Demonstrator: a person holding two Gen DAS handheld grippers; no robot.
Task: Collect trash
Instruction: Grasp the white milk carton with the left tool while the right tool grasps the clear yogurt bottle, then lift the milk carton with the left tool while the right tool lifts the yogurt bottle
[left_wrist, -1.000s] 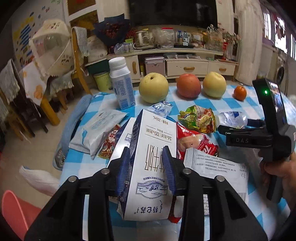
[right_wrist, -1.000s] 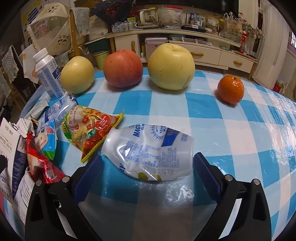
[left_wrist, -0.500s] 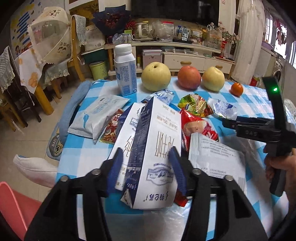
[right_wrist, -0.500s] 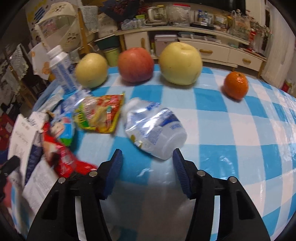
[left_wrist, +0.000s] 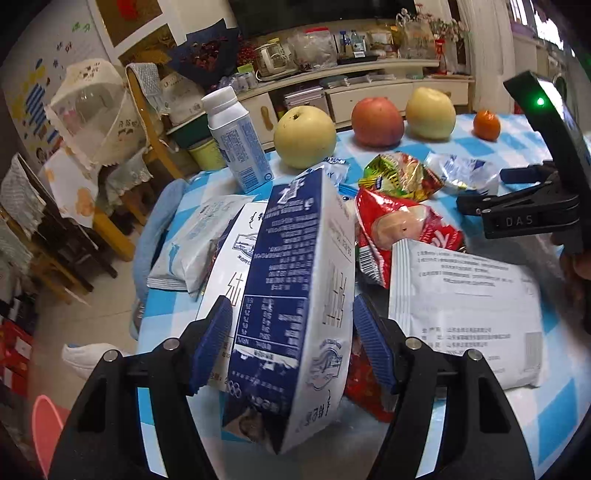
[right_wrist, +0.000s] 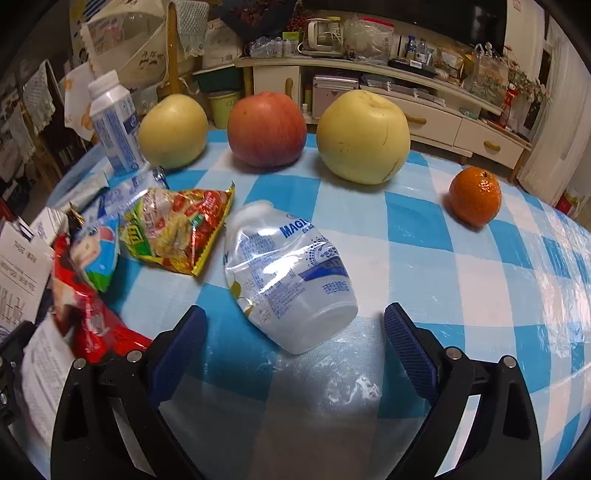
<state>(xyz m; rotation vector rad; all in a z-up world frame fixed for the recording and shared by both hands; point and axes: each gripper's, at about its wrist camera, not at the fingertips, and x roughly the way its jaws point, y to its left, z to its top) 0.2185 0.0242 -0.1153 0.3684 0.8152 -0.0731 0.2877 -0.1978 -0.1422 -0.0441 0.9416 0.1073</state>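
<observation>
A blue and white milk carton (left_wrist: 291, 280) lies tilted on its edge over other trash, between the fingers of my left gripper (left_wrist: 291, 310). The jaws are opening and the pads stand just off its sides. A second white carton (left_wrist: 229, 280) lies under it. In the right wrist view a squashed clear plastic bottle (right_wrist: 284, 273) lies on the checked tablecloth (right_wrist: 480, 295), base toward my right gripper (right_wrist: 295, 314). Its jaws are opening wide and touch nothing. Beside the bottle lie a yellow-red snack bag (right_wrist: 177, 229) and a red wrapper (right_wrist: 85, 306).
Two yellow pears (right_wrist: 364, 136), a red apple (right_wrist: 266, 129) and an orange (right_wrist: 474, 195) line the far side of the table. An upright milk bottle (right_wrist: 114, 125) stands far left. A white pouch (left_wrist: 461, 306) lies near the front; a pink bin (left_wrist: 44, 424) sits on the floor.
The left jaws have spread and the carton has rolled onto its edge, showing its dark blue side. The right jaws narrowed, then spread again; the bottle has swung base-first toward them.
</observation>
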